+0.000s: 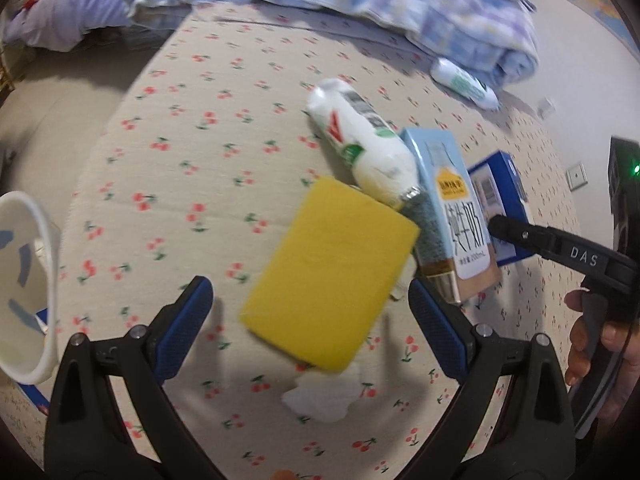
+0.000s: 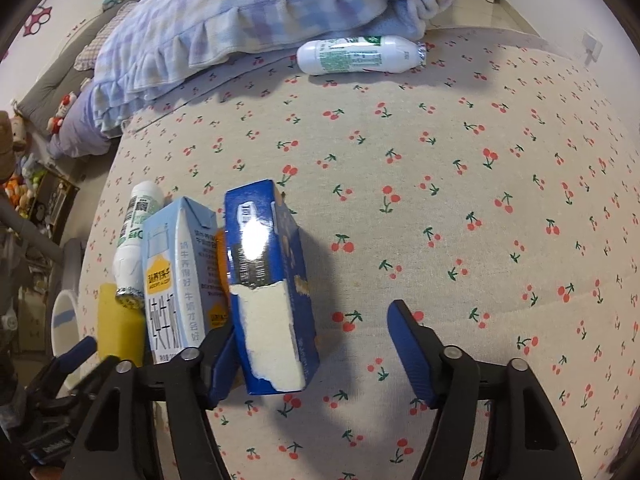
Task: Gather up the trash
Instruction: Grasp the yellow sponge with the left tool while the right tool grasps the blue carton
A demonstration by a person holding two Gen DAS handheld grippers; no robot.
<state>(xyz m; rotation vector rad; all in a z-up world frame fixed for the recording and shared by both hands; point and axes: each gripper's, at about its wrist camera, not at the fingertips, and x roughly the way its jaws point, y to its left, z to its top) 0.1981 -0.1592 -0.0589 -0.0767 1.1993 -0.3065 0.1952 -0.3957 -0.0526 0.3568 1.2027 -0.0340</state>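
On the cherry-print bed sheet lie a yellow sponge (image 1: 332, 276), a white bottle (image 1: 364, 144), a light blue milk carton (image 1: 452, 208) and a torn dark blue box (image 2: 268, 288). A crumpled white tissue (image 1: 320, 398) lies under the sponge's near end. My left gripper (image 1: 310, 320) is open, its fingers either side of the sponge's near end. My right gripper (image 2: 316, 348) is open, with the blue box between its fingers against the left one. The carton (image 2: 176, 276), bottle (image 2: 134, 240) and sponge (image 2: 118, 326) also show at left in the right wrist view.
A second white bottle (image 2: 356, 55) lies at the far side by a folded blue blanket (image 2: 256, 12). A white bin (image 1: 24, 292) stands at the bed's left edge. Soft toys sit on the floor at far left (image 2: 20, 184).
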